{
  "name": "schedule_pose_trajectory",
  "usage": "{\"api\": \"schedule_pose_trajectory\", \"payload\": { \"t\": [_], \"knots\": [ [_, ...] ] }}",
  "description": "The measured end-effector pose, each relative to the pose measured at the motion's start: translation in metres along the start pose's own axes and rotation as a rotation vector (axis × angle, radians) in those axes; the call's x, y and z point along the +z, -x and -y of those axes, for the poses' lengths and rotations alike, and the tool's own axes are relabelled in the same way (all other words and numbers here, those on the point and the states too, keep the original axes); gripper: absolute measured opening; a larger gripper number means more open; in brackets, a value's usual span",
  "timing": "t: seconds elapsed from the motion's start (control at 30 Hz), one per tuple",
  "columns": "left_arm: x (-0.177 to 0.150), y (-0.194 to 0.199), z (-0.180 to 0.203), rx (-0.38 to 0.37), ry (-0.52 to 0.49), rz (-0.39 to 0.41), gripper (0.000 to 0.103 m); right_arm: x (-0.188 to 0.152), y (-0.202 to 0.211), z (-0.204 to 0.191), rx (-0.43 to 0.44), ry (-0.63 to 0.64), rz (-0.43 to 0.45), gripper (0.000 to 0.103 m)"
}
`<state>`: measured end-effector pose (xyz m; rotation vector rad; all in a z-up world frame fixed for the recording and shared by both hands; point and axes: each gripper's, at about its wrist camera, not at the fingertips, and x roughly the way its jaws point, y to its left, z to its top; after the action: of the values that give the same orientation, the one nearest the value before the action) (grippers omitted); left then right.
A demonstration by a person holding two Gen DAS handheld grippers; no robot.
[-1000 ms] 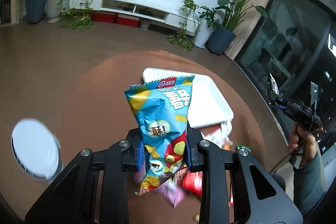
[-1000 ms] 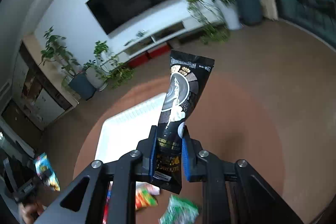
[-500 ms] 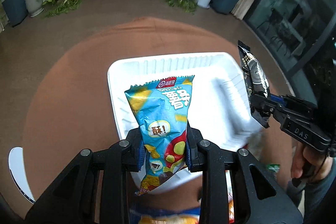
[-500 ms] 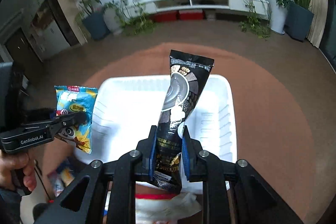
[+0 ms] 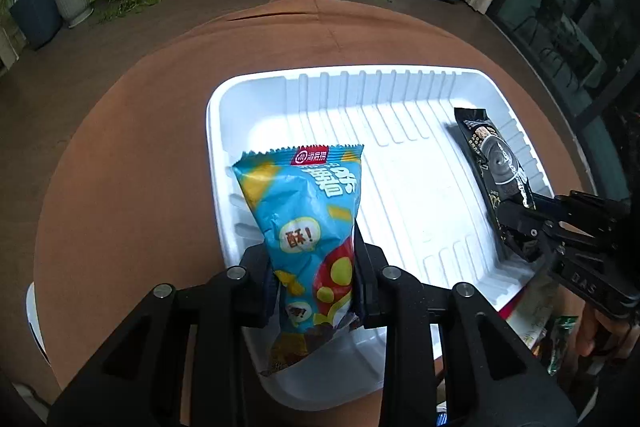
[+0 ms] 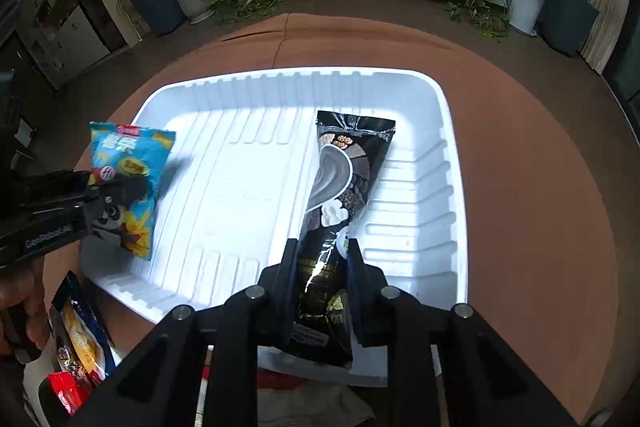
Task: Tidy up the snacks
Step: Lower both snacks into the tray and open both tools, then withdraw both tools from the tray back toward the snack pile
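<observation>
A white ribbed tray (image 5: 400, 167) lies on a round table under a brown cloth. My left gripper (image 5: 312, 247) is shut on a blue chip bag (image 5: 304, 211) and holds it upright over the tray's left part. In the right wrist view the same bag (image 6: 124, 167) hangs at the tray's (image 6: 240, 187) left rim in the left gripper (image 6: 116, 191). My right gripper (image 6: 320, 251) is shut on a long black packet (image 6: 344, 171), whose top reaches over the tray's right half. From the left wrist, that black packet (image 5: 496, 163) sits low in the tray by its right wall.
Loose snack packets (image 6: 80, 339) and a red one (image 6: 64, 395) lie on the cloth in front of the tray, with a green packet (image 5: 560, 343) near the person's hand. Brown cloth (image 6: 520, 187) surrounds the tray. Potted plants and a low white shelf stand far behind.
Both grippers came down and in toward the tray, each still gripping its packet. The blue bag and black packet now hang inside the tray's outline, lower than before.
</observation>
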<state>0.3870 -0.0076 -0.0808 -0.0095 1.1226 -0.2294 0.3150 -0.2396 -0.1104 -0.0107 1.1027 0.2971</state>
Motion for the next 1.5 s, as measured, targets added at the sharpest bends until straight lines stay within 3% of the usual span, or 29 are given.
{"api": "schedule_pose_trajectory", "payload": {
  "t": [0.4, 0.5, 0.57, 0.73, 1.0, 1.03, 1.07, 1.23, 1.37, 1.5],
  "knots": [
    [-0.003, -0.003, 0.014, 0.022, -0.012, -0.003, 0.03, -0.007, -0.001, -0.009, 0.007, -0.002, 0.015, 0.03],
    [-0.005, 0.003, 0.012, 0.03, -0.005, 0.004, 0.033, -0.006, 0.002, -0.005, 0.002, -0.013, 0.028, 0.046],
    [-0.005, 0.009, 0.011, 0.033, -0.003, 0.024, 0.047, -0.005, 0.009, -0.001, 0.0, -0.02, 0.05, 0.053],
    [-0.003, 0.032, 0.013, 0.019, 0.014, 0.069, 0.063, -0.001, 0.037, 0.004, 0.004, -0.033, 0.118, 0.07],
    [-0.016, 0.103, 0.008, -0.023, 0.026, 0.184, 0.088, -0.02, 0.107, 0.004, 0.065, -0.039, 0.272, 0.083],
    [-0.021, 0.116, 0.007, -0.034, 0.02, 0.215, 0.098, -0.025, 0.115, 0.005, 0.081, -0.047, 0.293, 0.086],
    [-0.026, 0.128, 0.006, -0.037, 0.006, 0.244, 0.103, -0.031, 0.127, 0.006, 0.102, -0.058, 0.321, 0.088],
    [-0.071, 0.191, 0.008, 0.011, -0.054, 0.403, 0.103, -0.068, 0.171, 0.006, 0.149, -0.067, 0.426, 0.096],
    [-0.122, 0.219, 0.005, 0.03, -0.006, 0.393, 0.103, -0.104, 0.19, 0.004, 0.176, -0.08, 0.468, 0.097],
    [-0.176, 0.223, -0.009, 0.002, 0.158, 0.344, 0.103, -0.145, 0.198, 0.0, 0.193, -0.092, 0.486, 0.097]
  ]
}}
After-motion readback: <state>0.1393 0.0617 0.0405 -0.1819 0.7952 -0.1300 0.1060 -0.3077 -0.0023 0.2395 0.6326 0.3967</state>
